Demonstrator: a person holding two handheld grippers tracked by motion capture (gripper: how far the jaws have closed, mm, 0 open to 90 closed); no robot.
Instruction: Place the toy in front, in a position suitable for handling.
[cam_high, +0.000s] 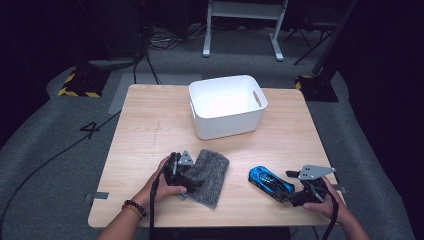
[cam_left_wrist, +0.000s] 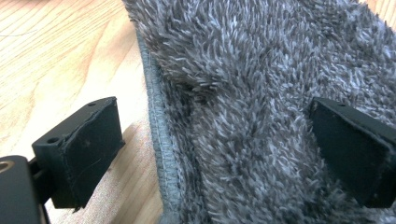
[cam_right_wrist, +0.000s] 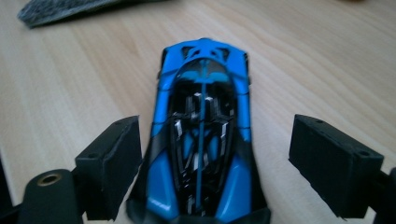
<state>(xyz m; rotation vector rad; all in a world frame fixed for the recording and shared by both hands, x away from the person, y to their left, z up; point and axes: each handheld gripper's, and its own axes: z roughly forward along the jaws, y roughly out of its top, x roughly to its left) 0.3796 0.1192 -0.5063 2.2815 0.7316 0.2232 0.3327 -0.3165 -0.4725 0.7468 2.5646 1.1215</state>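
Observation:
A grey fuzzy cloth (cam_high: 211, 176) lies on the wooden table (cam_high: 150, 125) near the front. My left gripper (cam_high: 192, 181) sits at its left edge, held by a hand with a bead bracelet. In the left gripper view the jaws of this gripper (cam_left_wrist: 215, 149) stand wide apart: one over bare wood, the other over the cloth (cam_left_wrist: 243, 84), neither pressing it. A blue and black toy car (cam_high: 270, 182) rests at the front right. My right gripper (cam_high: 291, 188) is open around its rear end. In the right gripper view the car (cam_right_wrist: 203, 135) lies between the gripper's (cam_right_wrist: 215, 163) spread jaws, with a gap on the right side.
A white plastic bin (cam_high: 227, 125) with handle cut-outs stands at the middle back of the table. Bare wood lies to the left of and between the two hands. Around the table are cables and stands on a grey floor.

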